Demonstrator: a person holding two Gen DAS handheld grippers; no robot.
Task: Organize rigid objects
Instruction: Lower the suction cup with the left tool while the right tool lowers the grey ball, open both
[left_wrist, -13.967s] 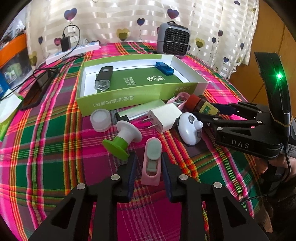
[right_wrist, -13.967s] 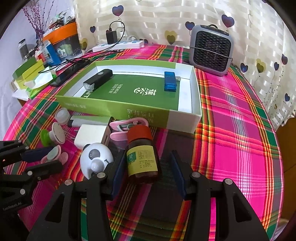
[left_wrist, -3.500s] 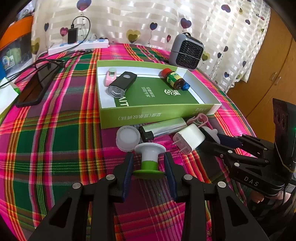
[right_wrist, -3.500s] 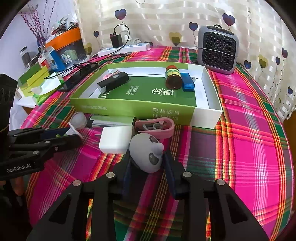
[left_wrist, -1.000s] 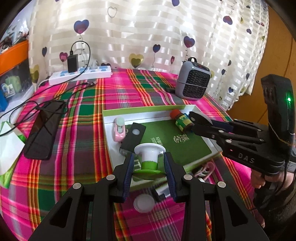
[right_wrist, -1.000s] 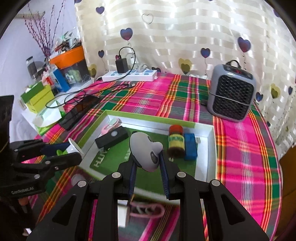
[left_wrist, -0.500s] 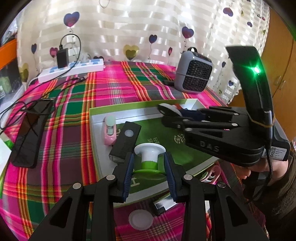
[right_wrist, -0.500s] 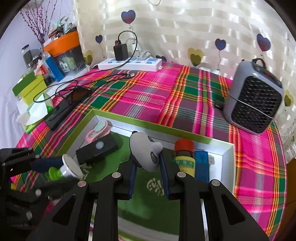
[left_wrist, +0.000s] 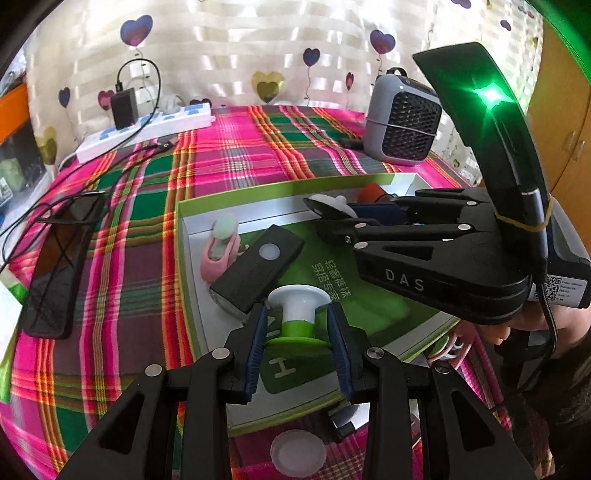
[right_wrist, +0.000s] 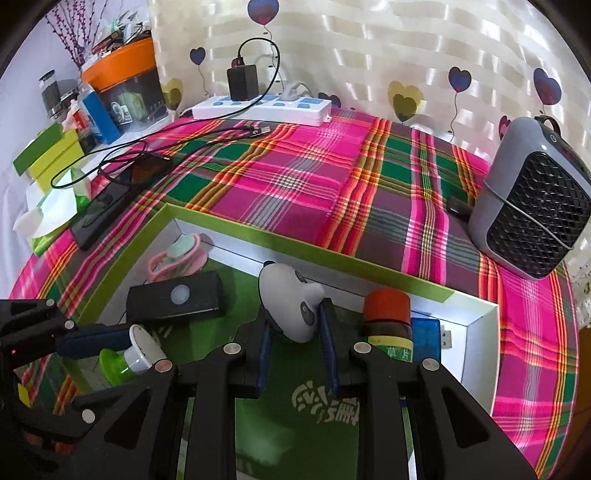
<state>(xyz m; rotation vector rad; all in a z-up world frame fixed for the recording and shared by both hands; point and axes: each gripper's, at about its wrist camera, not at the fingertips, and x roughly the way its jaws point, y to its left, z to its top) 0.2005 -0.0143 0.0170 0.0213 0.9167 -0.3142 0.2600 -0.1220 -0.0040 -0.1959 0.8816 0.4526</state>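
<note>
My left gripper (left_wrist: 297, 328) is shut on a white and green suction stand (left_wrist: 297, 315), held over the near part of the green box (left_wrist: 280, 184). My right gripper (right_wrist: 295, 328) is shut on a grey panda-faced gadget (right_wrist: 290, 304), held over the middle of the box (right_wrist: 221, 219). The right gripper also shows in the left wrist view (left_wrist: 332, 212). In the box lie a black flashlight (left_wrist: 258, 266), a pink clip (left_wrist: 219, 245), a brown pill bottle (right_wrist: 386, 321) and a blue USB stick (right_wrist: 426, 338).
A white round cap (left_wrist: 298, 452) and a pink cable (left_wrist: 452, 349) lie on the plaid cloth in front of the box. A grey heater (right_wrist: 535, 229) stands at the back right. A power strip (right_wrist: 262, 107), a phone (left_wrist: 59, 266) and cables lie to the left.
Both grippers have moved forward and lower over the box with their objects still held. The right gripper now sits closer to the box's back wall.
</note>
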